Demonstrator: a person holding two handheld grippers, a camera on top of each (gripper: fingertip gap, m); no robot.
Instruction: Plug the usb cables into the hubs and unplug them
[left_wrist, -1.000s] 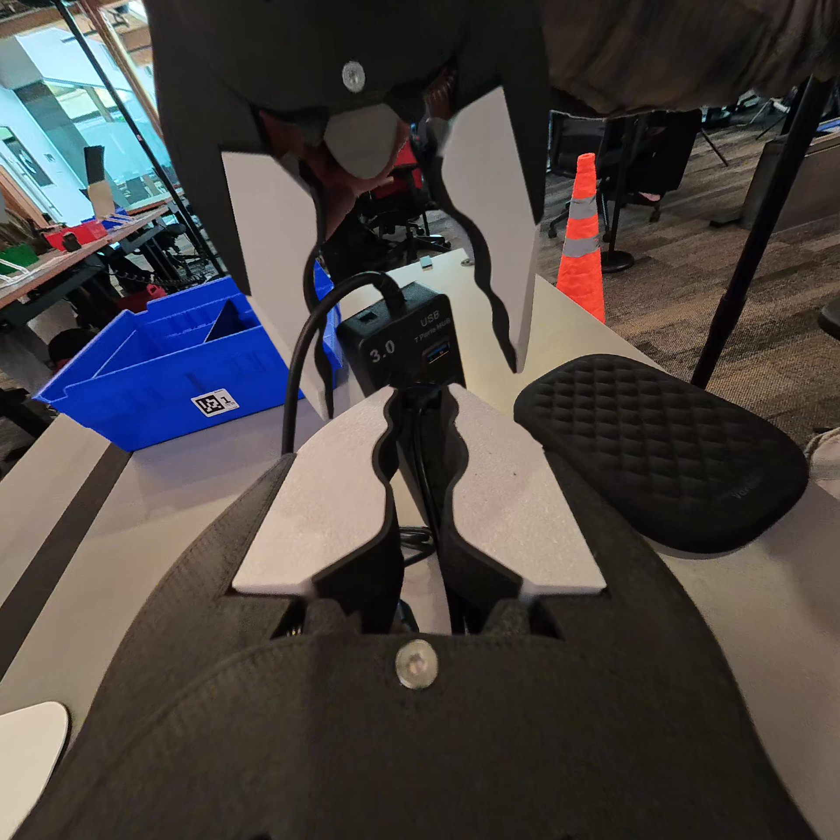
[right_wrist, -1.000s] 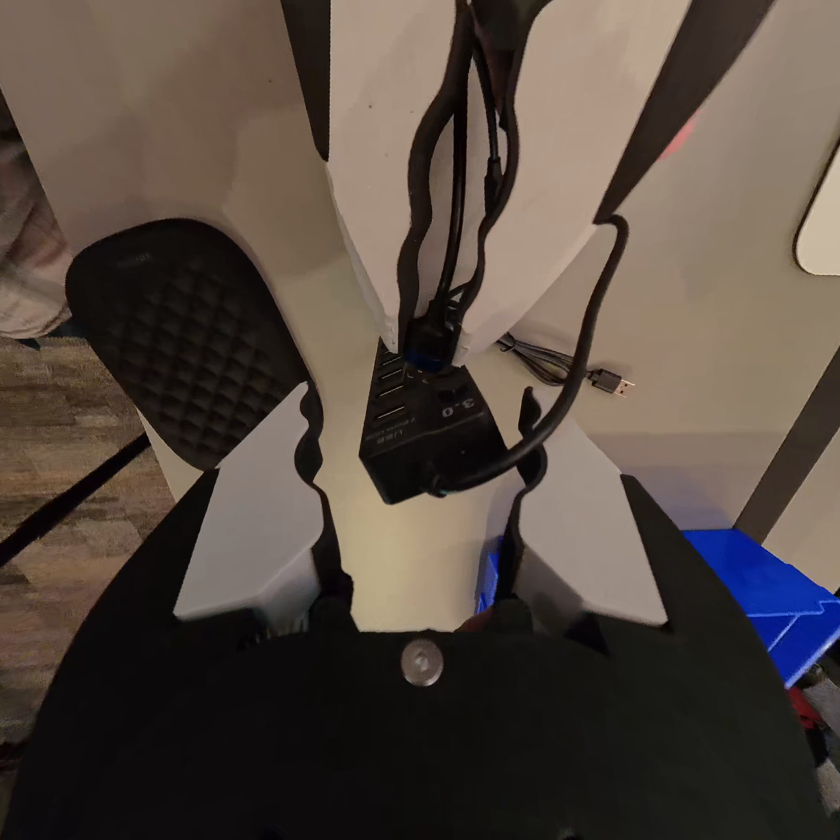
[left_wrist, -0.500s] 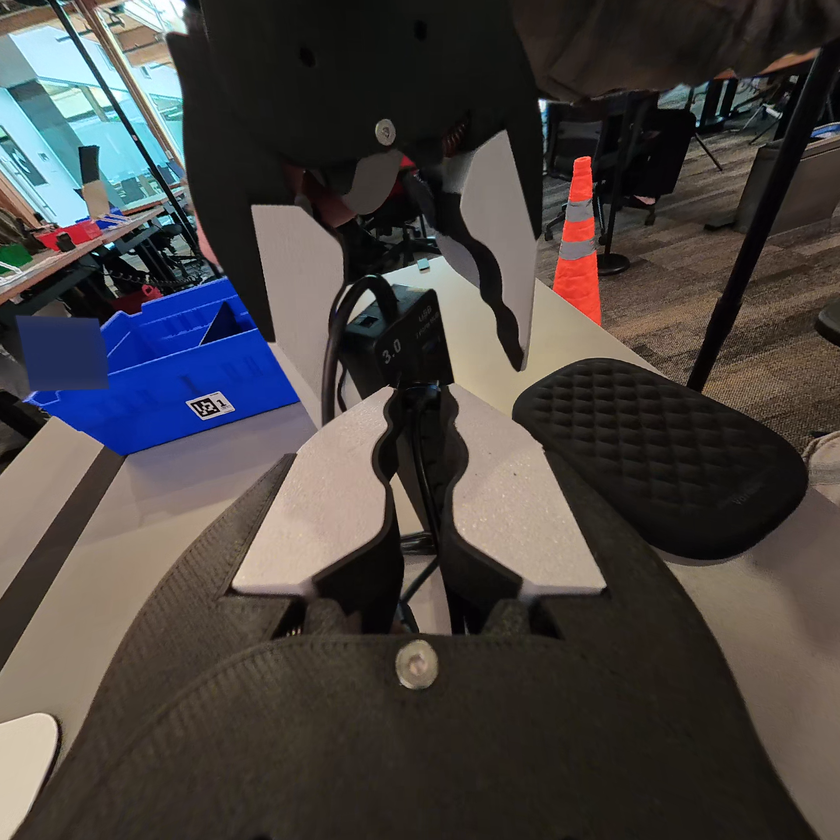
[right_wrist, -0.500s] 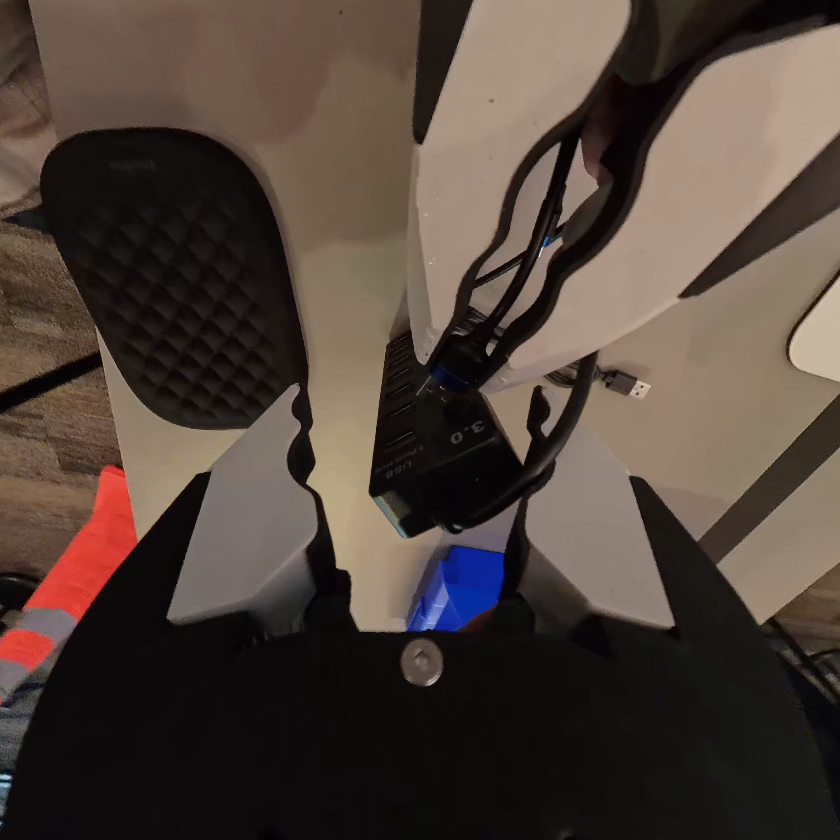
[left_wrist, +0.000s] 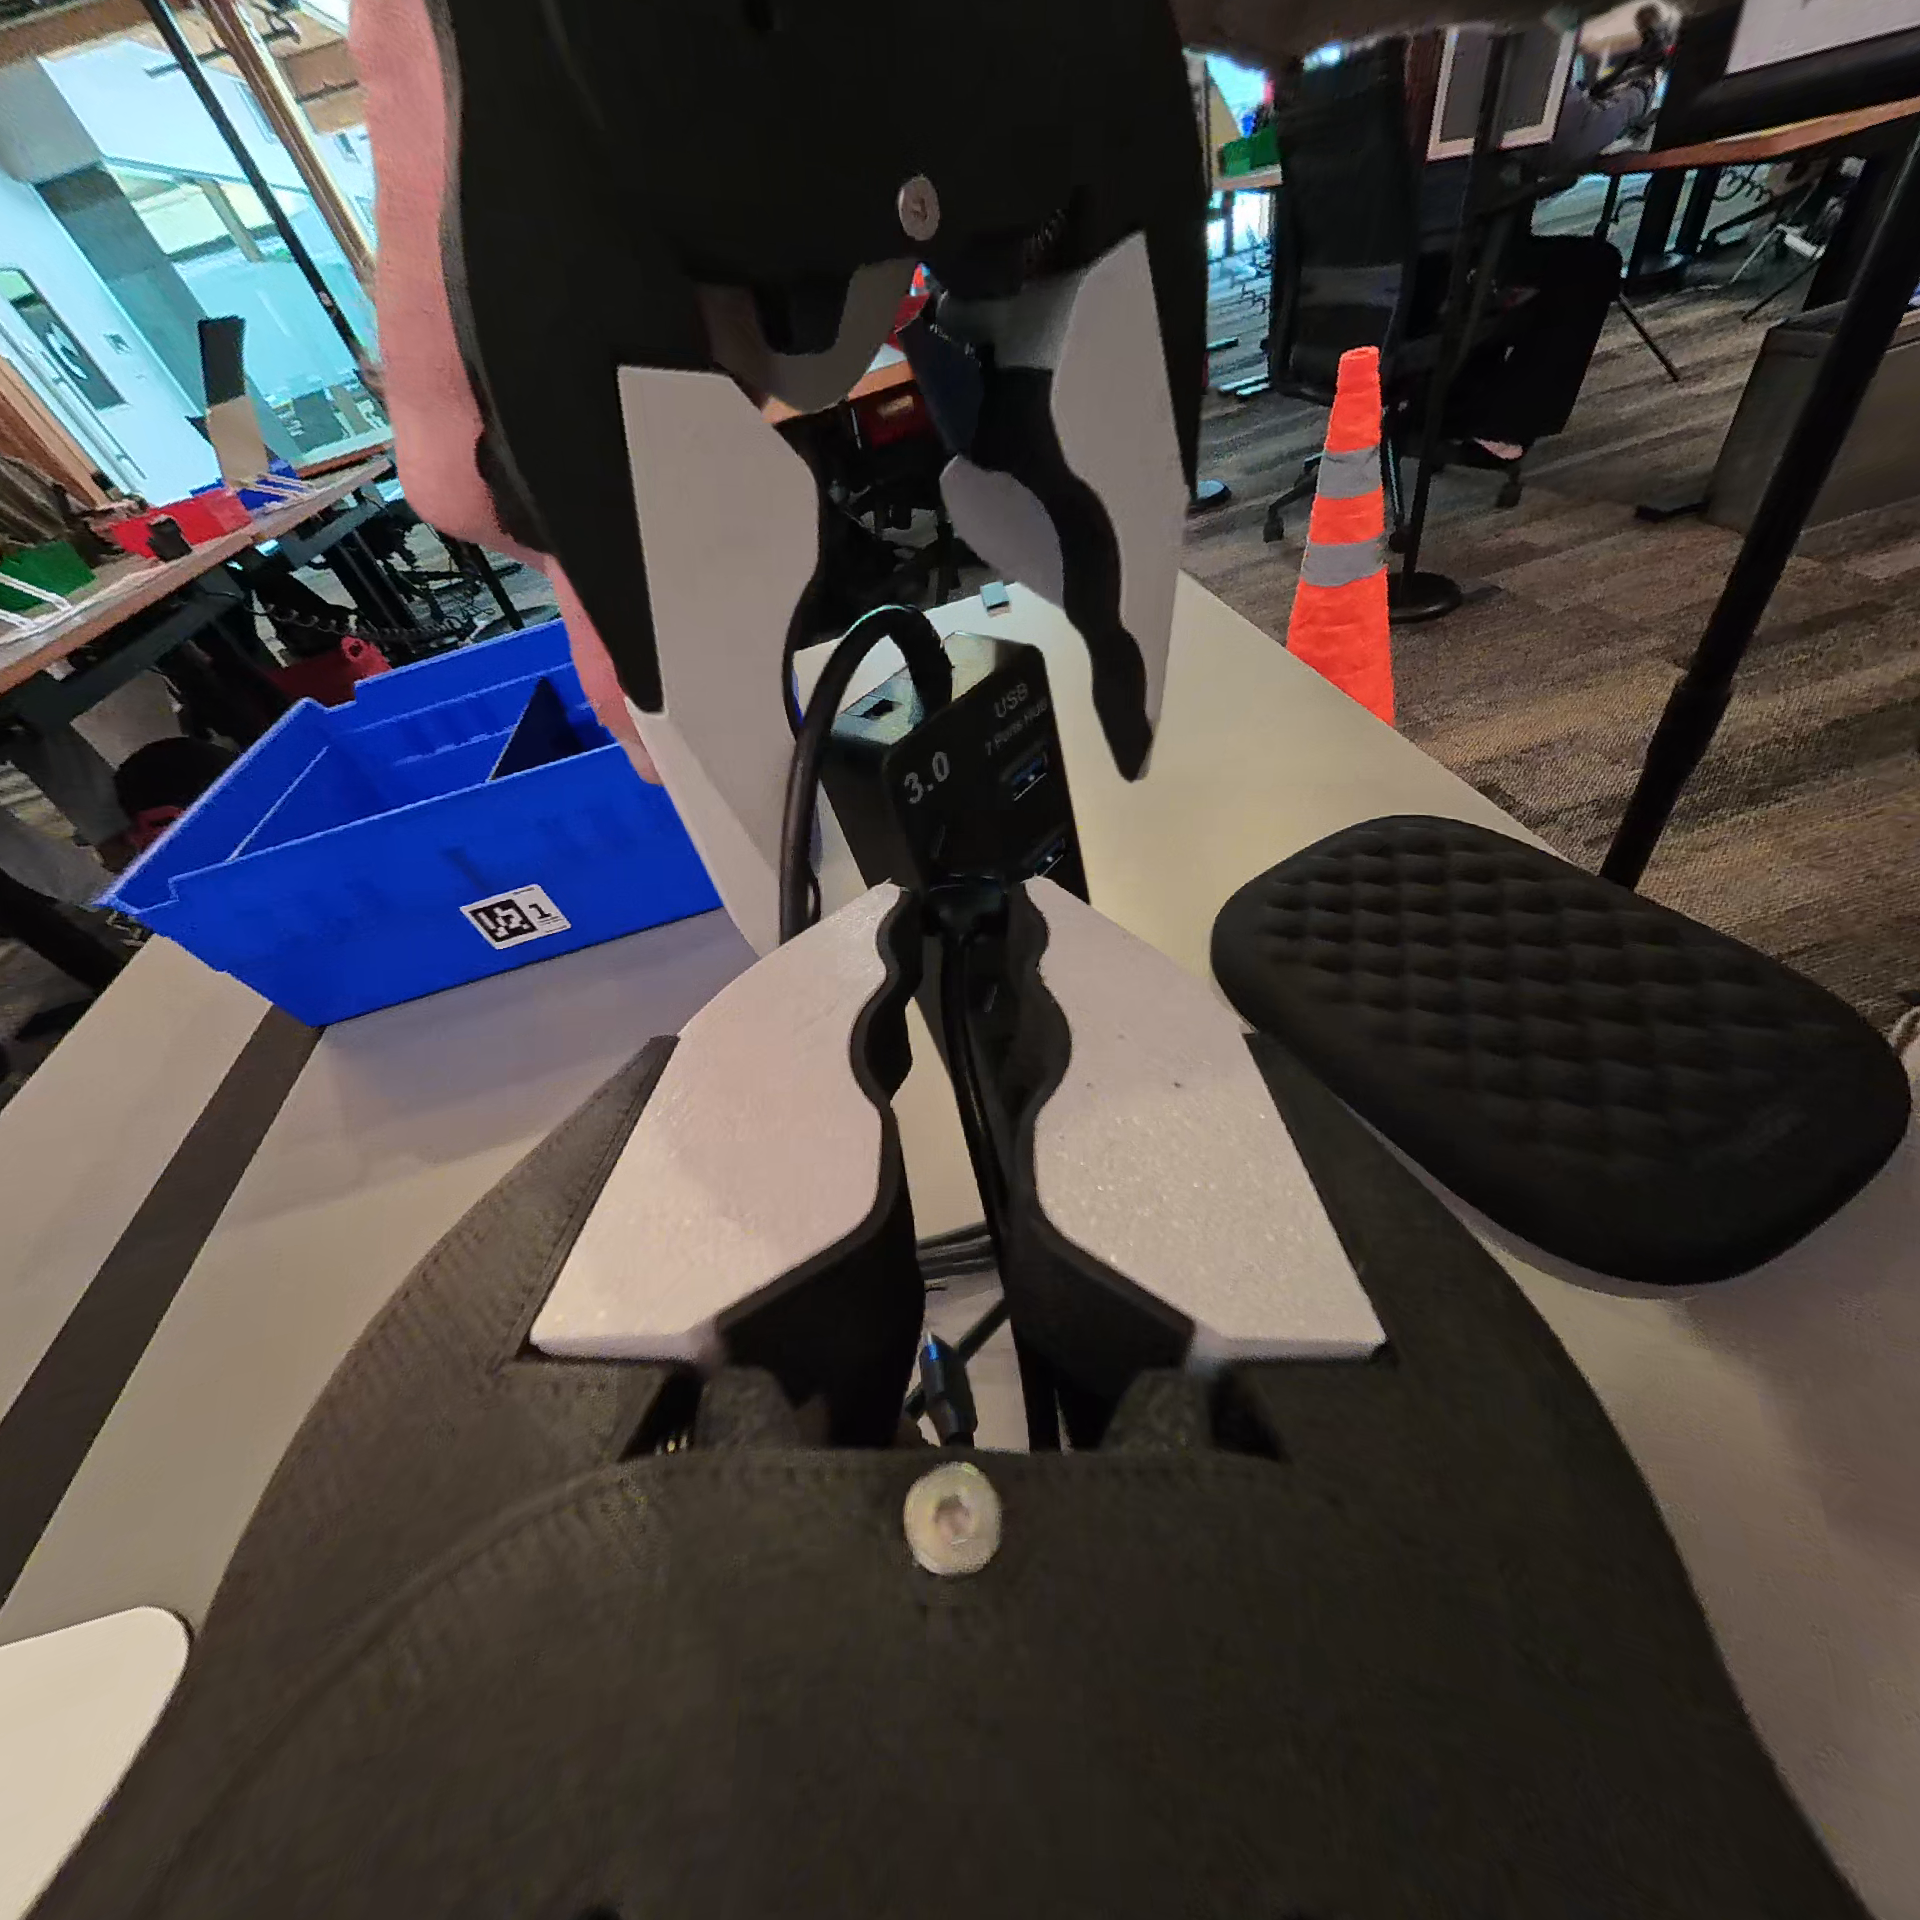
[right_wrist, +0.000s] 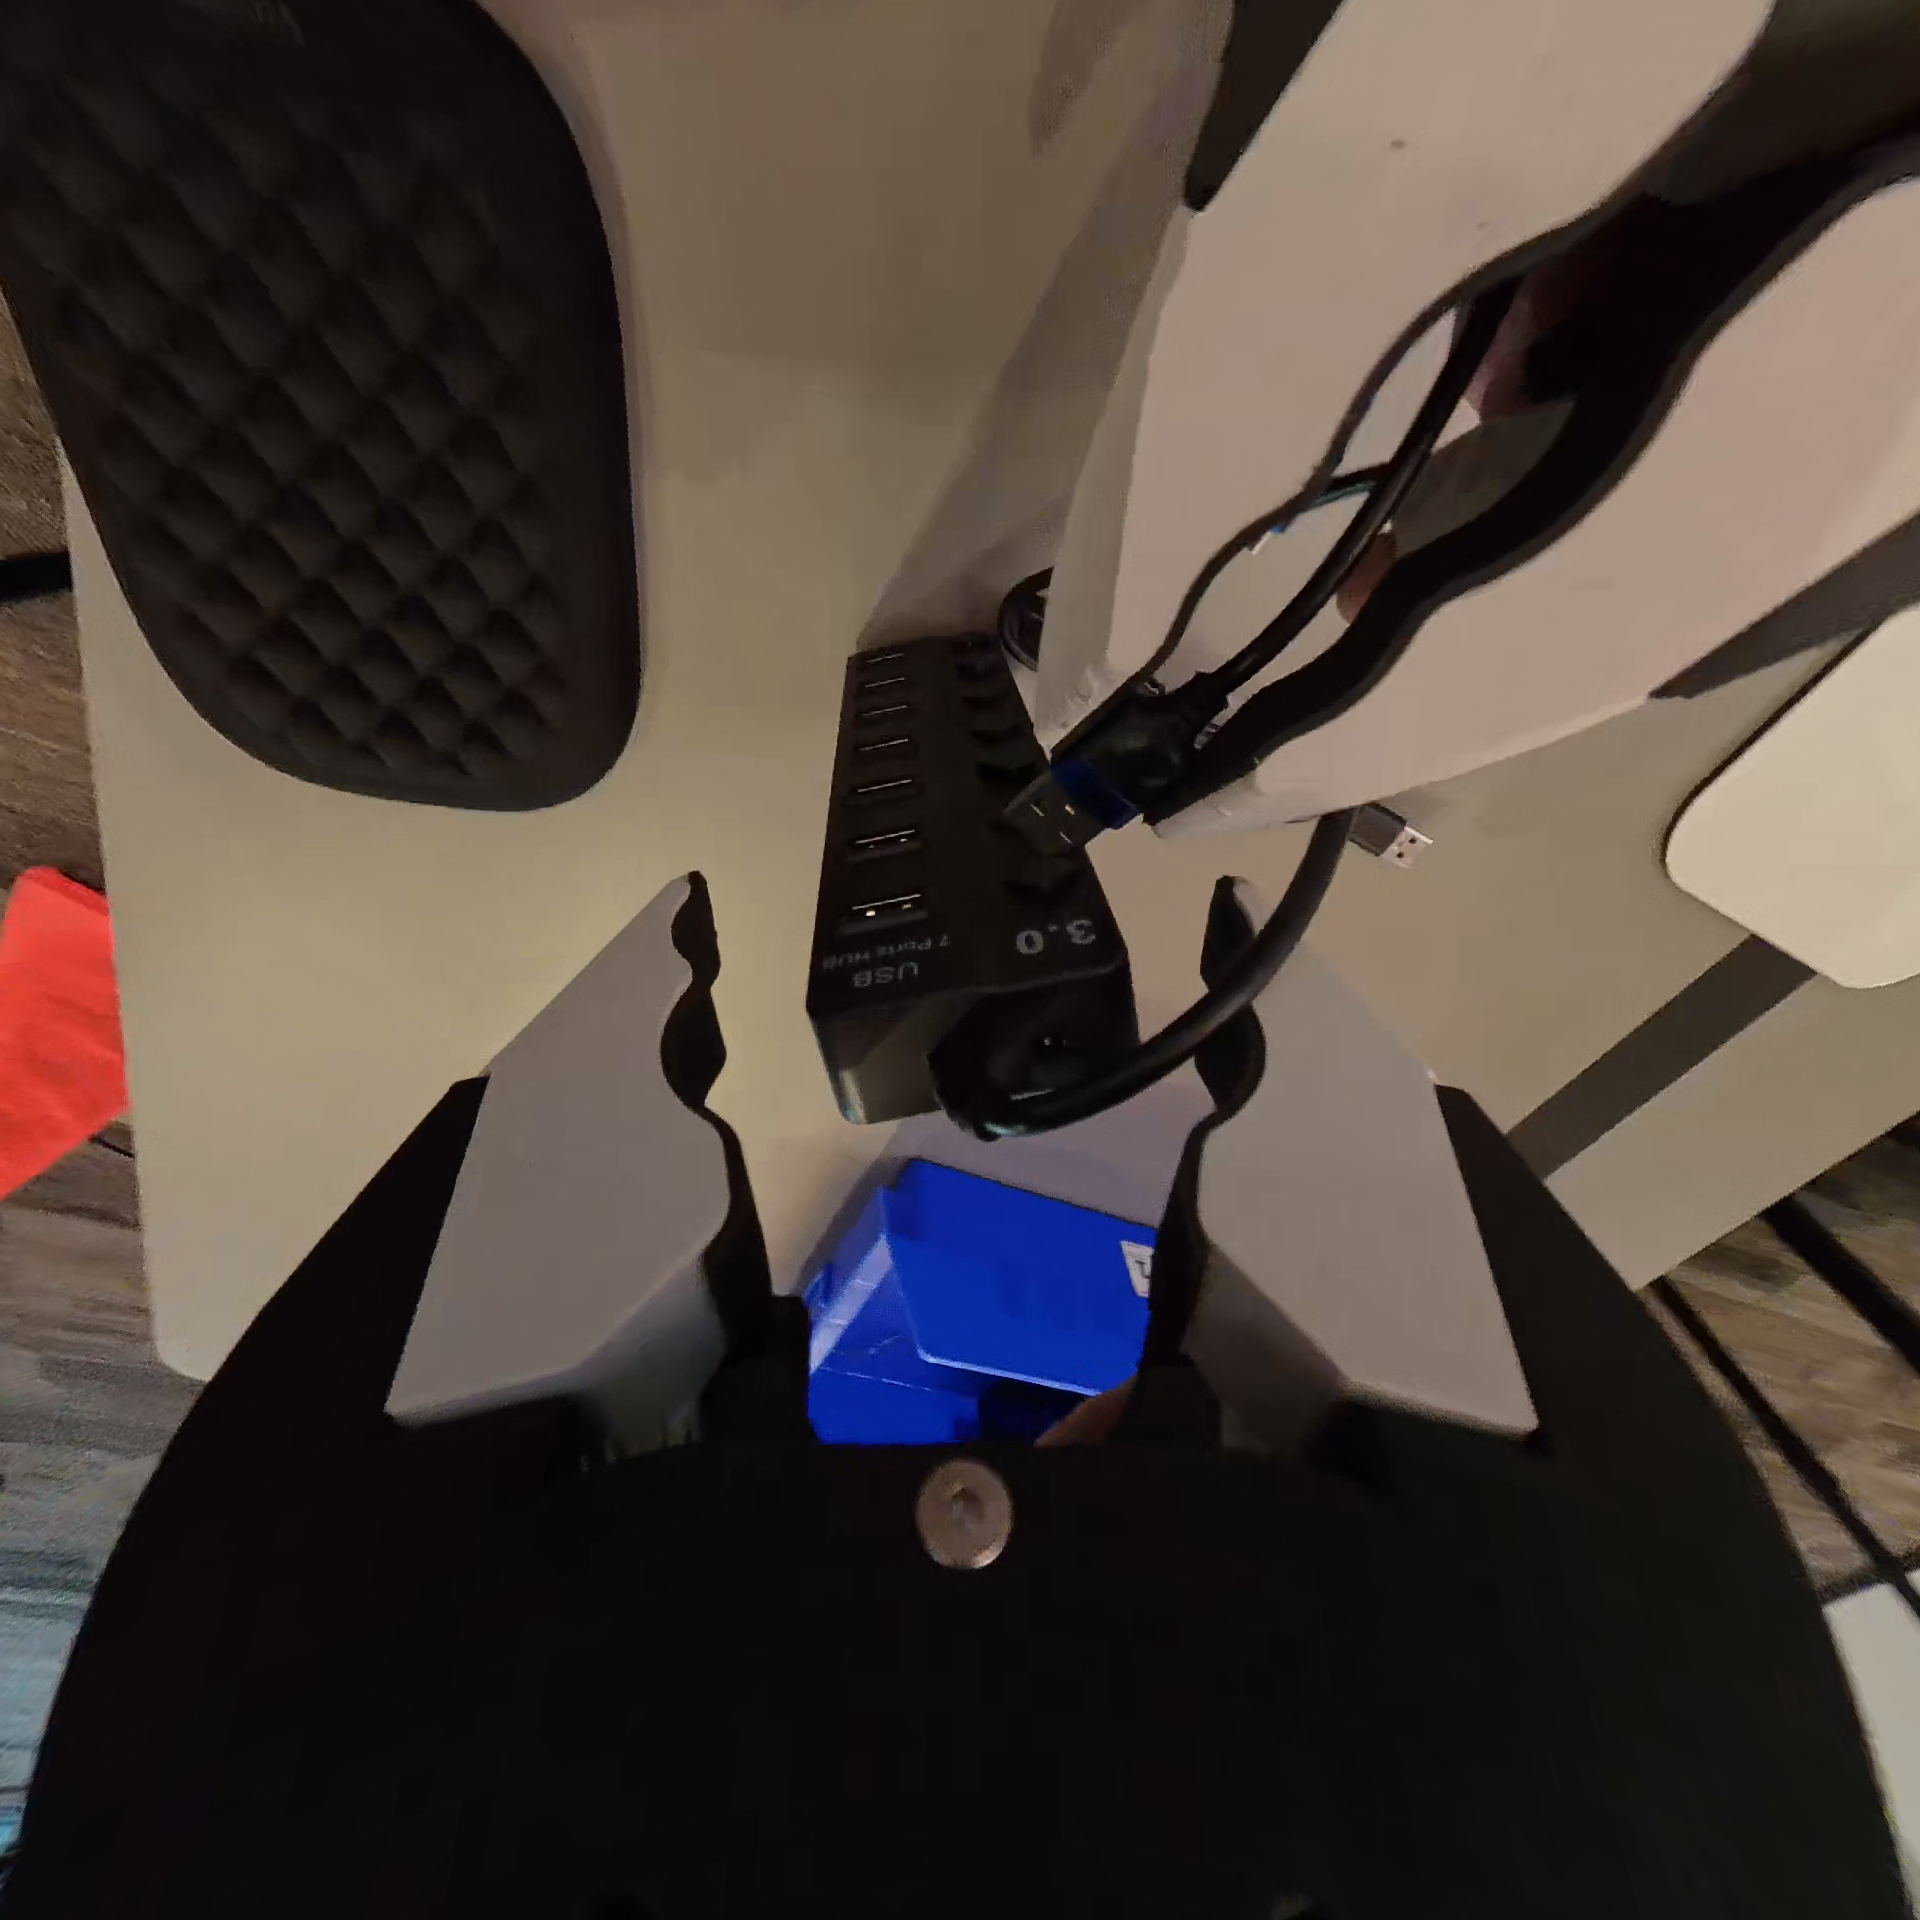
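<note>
Left gripper pinches a free USB plug above the seven-port hub; right gripper hangs empty.

Left wrist view: the left gripper (left_wrist: 961, 914) is narrowed onto a black USB cable (left_wrist: 971, 1091) at its plug end, just near the black USB hub (left_wrist: 977, 790) standing on the white table (left_wrist: 416, 1091), blue bin (left_wrist: 416, 852) to the far left, black wrist rest (left_wrist: 1538, 1039) to the right. Right wrist view: the right gripper (right_wrist: 961, 914) stands wide and holds nothing, straddling the hub's (right_wrist: 935, 862) near end; the blue-collared USB plug (right_wrist: 1070, 810) hovers tilted over the switches, out of any port. Risk, I judge: that tilt could jam the plug on a port rim, or the unheld hub could slide.
</note>
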